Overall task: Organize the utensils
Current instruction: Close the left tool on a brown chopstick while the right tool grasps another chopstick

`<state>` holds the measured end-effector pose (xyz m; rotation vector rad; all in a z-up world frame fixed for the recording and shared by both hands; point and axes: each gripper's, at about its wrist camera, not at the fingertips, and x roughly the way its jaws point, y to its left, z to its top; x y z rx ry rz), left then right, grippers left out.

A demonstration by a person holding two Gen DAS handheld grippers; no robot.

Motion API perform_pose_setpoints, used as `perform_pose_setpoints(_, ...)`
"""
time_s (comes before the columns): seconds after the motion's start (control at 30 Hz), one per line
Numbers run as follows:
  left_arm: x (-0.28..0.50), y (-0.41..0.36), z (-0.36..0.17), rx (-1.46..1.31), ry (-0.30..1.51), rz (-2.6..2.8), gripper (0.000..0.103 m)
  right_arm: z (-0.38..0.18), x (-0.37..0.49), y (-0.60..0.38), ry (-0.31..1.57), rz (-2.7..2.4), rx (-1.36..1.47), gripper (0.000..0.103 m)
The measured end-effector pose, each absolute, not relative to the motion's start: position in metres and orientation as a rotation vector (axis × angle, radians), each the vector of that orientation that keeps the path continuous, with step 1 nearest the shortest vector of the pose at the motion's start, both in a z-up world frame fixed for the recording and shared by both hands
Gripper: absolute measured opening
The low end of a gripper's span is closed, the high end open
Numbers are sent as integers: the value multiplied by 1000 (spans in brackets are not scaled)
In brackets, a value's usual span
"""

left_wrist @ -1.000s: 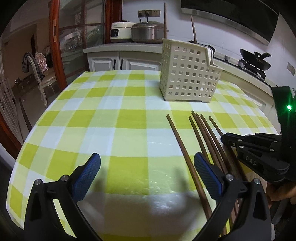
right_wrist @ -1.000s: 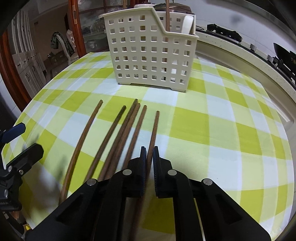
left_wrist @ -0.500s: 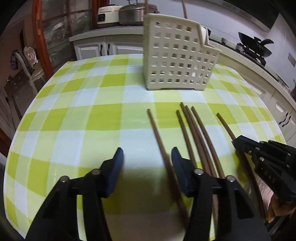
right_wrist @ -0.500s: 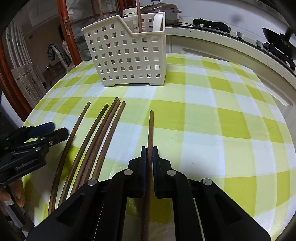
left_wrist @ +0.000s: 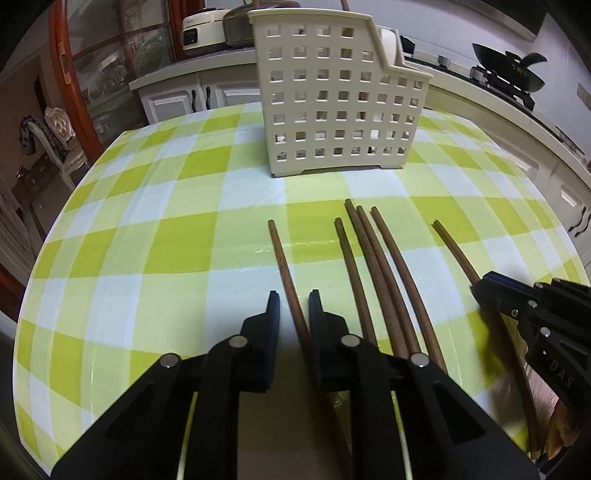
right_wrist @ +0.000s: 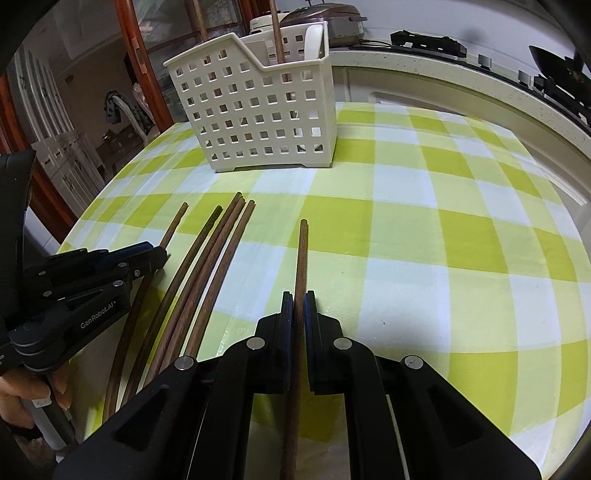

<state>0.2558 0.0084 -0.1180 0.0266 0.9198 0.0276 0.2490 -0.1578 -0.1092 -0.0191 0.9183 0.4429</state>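
Observation:
Several brown wooden chopsticks lie side by side on the green checked tablecloth. My left gripper (left_wrist: pixel 293 300) has its jaws narrowed around the leftmost chopstick (left_wrist: pixel 281 254), with small gaps on both sides. My right gripper (right_wrist: pixel 298 300) is shut on the rightmost chopstick (right_wrist: pixel 302 254), set apart from the others. A bundle of chopsticks (left_wrist: pixel 373 251) lies between the two. A cream perforated utensil basket (left_wrist: pixel 332 99) stands upright beyond the tips and also shows in the right wrist view (right_wrist: pixel 258 110), holding a chopstick and a white spoon.
The round table's edge (right_wrist: pixel 546 206) curves near a kitchen counter with a wok (left_wrist: pixel 509 70). A rice cooker (left_wrist: pixel 201 31) sits on cabinets behind. A chair (left_wrist: pixel 55 144) and a wooden door frame stand at the left.
My left gripper moved right over the leftmost chopstick and closed most of the way around it. My right gripper stayed shut on its chopstick, which has shifted away from the bundle.

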Motion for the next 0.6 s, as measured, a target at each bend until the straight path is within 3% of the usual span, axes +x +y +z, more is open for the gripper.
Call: perform_pose_setpoints(0.6,256,22,-117,-19,919,-42,6,-108,253,-148,924,446,-129,7)
